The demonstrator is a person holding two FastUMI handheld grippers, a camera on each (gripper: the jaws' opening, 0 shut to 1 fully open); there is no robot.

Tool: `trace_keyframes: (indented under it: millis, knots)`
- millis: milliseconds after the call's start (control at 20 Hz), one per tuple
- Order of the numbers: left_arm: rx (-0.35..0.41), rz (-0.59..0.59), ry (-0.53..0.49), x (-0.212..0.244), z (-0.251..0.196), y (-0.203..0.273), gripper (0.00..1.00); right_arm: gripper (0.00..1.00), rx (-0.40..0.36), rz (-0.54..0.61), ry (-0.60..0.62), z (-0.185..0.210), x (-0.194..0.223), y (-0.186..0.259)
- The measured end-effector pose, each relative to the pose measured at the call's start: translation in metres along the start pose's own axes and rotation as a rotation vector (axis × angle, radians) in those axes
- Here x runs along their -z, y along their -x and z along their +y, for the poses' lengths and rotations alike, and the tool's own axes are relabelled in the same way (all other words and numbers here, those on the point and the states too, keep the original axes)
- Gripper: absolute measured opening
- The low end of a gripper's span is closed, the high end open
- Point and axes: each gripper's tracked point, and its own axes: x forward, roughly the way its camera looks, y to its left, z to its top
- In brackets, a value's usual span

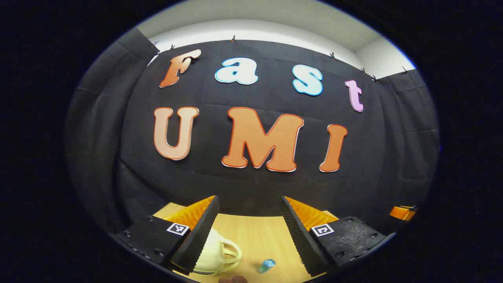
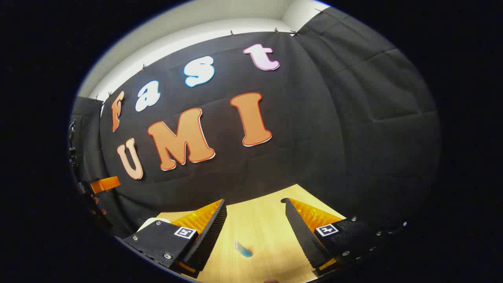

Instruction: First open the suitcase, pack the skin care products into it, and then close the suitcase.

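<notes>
The left gripper [image 1: 249,204] is raised and aimed at the booth wall, fingers spread apart with nothing between them; below and just inside its left finger lies the cream suitcase [image 1: 214,251] with its handle toward the gap, apparently not yet opened, and a small blue-capped bottle [image 1: 266,265] sits below the gap on the wooden table [image 1: 255,236]. The right gripper [image 2: 255,204] hangs likewise, fingers parted and empty; a slim blue-tipped tube [image 2: 243,249] lies below its gap. Both seem held high at the ready, with free table ahead up to the far edge at the cloth; each must tip downward to reach anything.
</notes>
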Motion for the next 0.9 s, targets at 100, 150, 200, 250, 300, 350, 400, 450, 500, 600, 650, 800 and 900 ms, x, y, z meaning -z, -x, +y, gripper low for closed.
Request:
trace_keyframes:
  millis: [100,150,200,250,300,350,400,450,500,600,650,800,900]
  knots:
    - [-0.04,-0.013,-0.029,0.002,0.021,0.013,0.94,0.95,-0.03,0.011,0.044,0.025,0.003,-0.003]
    - [-0.07,-0.013,-0.041,0.007,0.033,0.019,0.97,0.95,-0.046,0.008,0.061,0.035,0.003,-0.005]
    - [-0.098,0.004,-0.046,0.014,0.045,0.026,0.94,0.95,-0.061,0.007,0.079,0.043,0.004,-0.006]
    - [-0.109,0.017,-0.04,0.025,0.051,0.032,0.94,1.0,-0.071,-0.004,0.098,0.05,0.004,-0.007]
    - [-0.112,0.032,-0.026,0.034,0.054,0.035,0.97,0.95,-0.073,-0.017,0.117,0.056,0.0,-0.009]
    - [-0.112,0.059,-0.008,0.046,0.057,0.037,0.96,0.95,-0.072,-0.023,0.133,0.062,-0.001,-0.011]
    - [-0.108,0.084,0.009,0.055,0.057,0.037,0.97,0.95,-0.081,-0.024,0.146,0.068,0.001,-0.012]
    - [-0.097,0.098,0.022,0.058,0.056,0.034,0.97,0.95,-0.092,-0.028,0.154,0.075,0.001,-0.013]
    - [-0.088,0.104,0.029,0.058,0.055,0.032,0.97,0.95,-0.097,-0.03,0.156,0.08,0.0,-0.011]
    - [-0.071,0.111,0.03,0.057,0.053,0.026,0.97,0.95,-0.096,-0.014,0.153,0.083,0.006,-0.011]
    - [-0.06,0.098,0.031,0.054,0.051,0.025,0.97,0.95,-0.091,-0.016,0.157,0.083,0.008,-0.011]
    - [-0.041,0.083,0.042,0.055,0.04,0.019,0.97,0.95,-0.075,-0.01,0.194,0.079,0.012,-0.008]
    - [-0.015,0.088,0.042,0.058,0.029,0.012,0.97,0.95,-0.066,-0.02,0.208,0.075,0.007,-0.008]
